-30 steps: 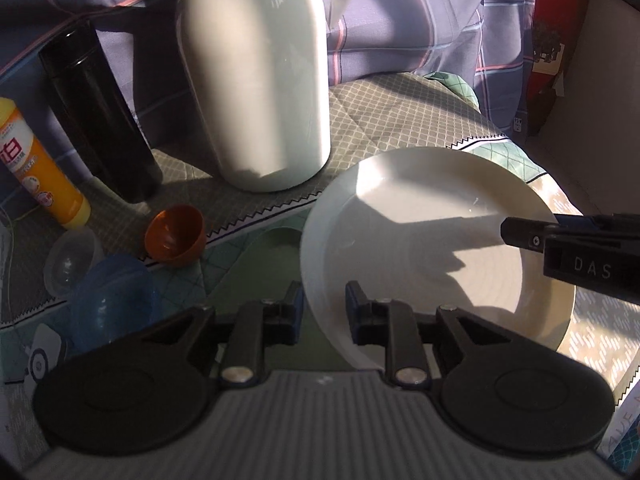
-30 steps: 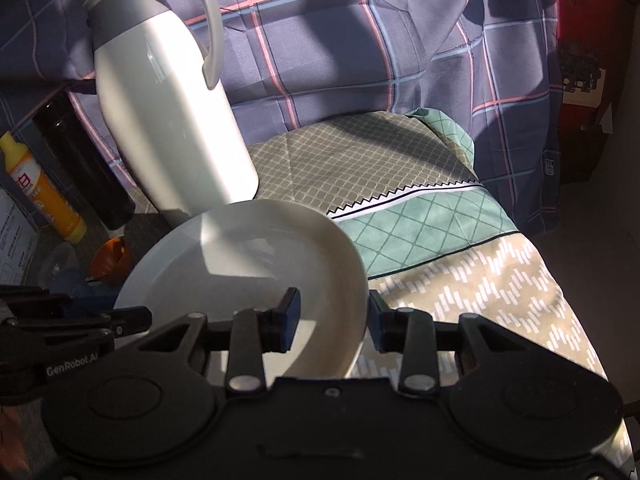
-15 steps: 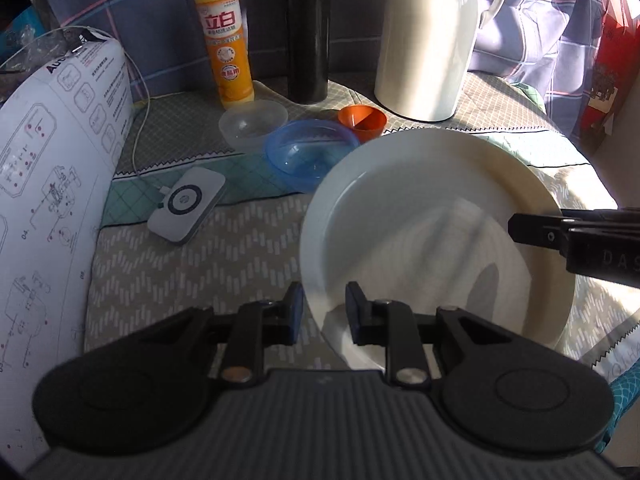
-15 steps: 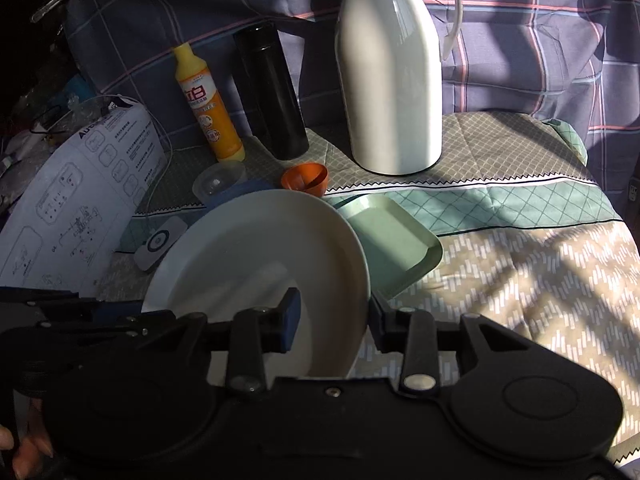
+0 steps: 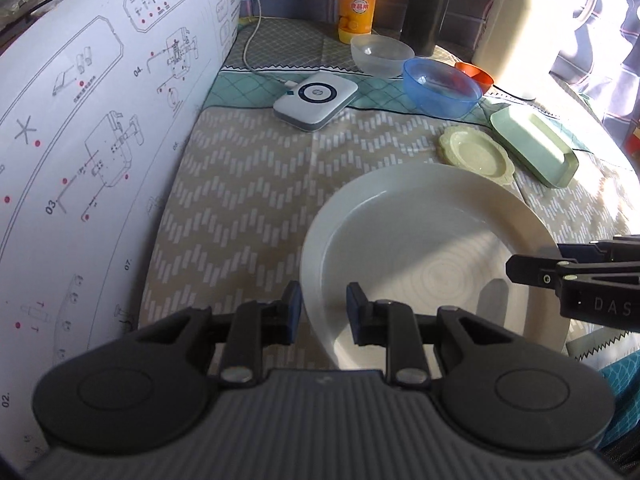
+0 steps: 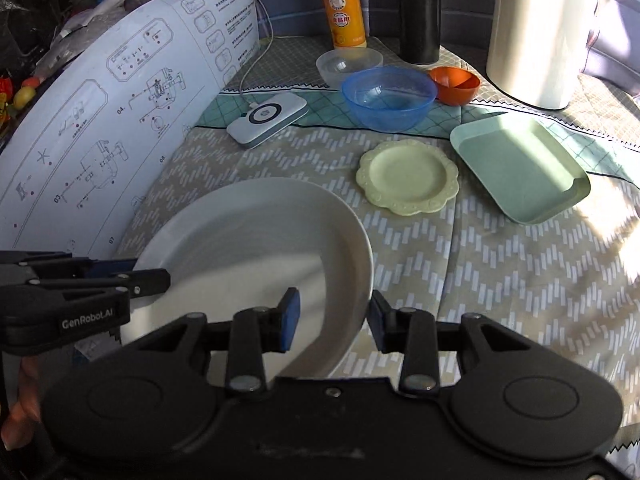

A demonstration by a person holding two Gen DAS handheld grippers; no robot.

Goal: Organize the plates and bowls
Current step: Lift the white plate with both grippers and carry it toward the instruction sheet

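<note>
Above the tablecloth's [image 6: 500,280] near edge, both grippers [image 5: 320,308] [image 6: 332,312] clamp the white plate [image 6: 248,240], apparently airborne; bowls [image 6: 388,96] and small plates [image 6: 408,176] remain unstacked.

place: home | cues: patterned cloth [image 6: 500,280] over surface, dish-soap bottle [image 6: 342,4], thermos jug [image 6: 540,32], plastic bowls [image 6: 388,96]

Hard sunlight from upper right; glare washes out white jug [image 5: 516,28] & cloth [image 6: 600,248]. Left side dim w/ deep shadows; fisheye bending at edges.
</note>
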